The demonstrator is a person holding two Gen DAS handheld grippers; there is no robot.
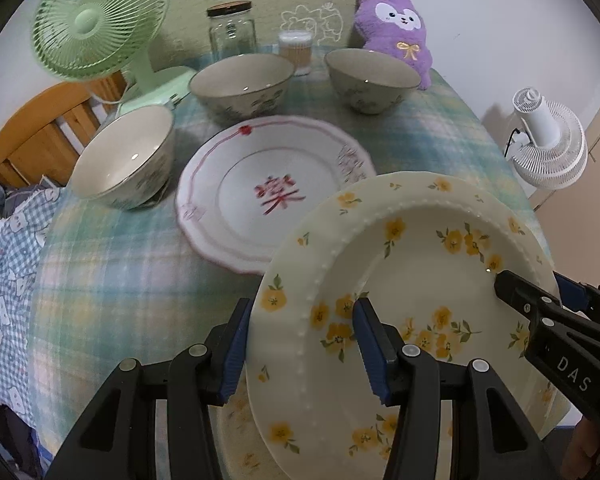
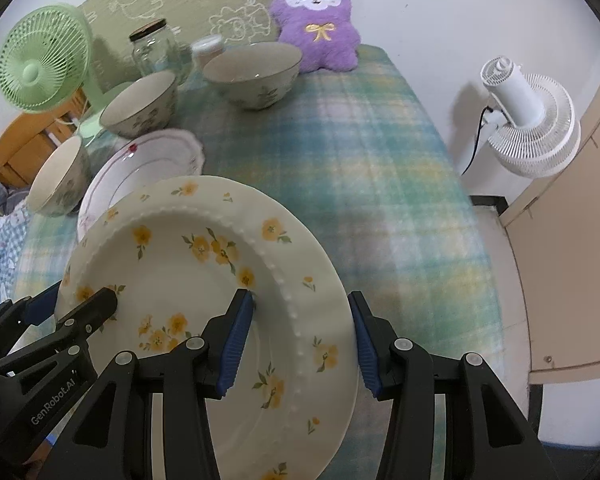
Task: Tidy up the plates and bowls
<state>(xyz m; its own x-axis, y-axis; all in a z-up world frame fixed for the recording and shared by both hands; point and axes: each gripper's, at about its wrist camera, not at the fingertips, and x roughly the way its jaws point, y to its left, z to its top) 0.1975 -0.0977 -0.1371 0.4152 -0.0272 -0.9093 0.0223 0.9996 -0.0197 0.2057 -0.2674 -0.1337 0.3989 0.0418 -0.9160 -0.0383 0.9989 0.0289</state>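
1. Left gripper (image 1: 302, 344) and right gripper (image 2: 302, 340) each straddle opposite rims of the yellow-flower plate (image 1: 412, 264), raised above the table (image 2: 360, 168).
2. Uneven squeeze and we tip it onto the red-character plate (image 1: 260, 196).

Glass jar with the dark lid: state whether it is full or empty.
Empty, as far as visible: the clear glass jar with the dark lid shows only the green backdrop through its walls.

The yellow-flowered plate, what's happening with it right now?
A person holds the yellow-flowered plate by its rim with two handheld grippers, the left gripper on one side and the right gripper on the other. It is tilted, above another flowered plate. Further back on the checked tablecloth lie a white plate with red lettering and three bowls, not yet stacked.
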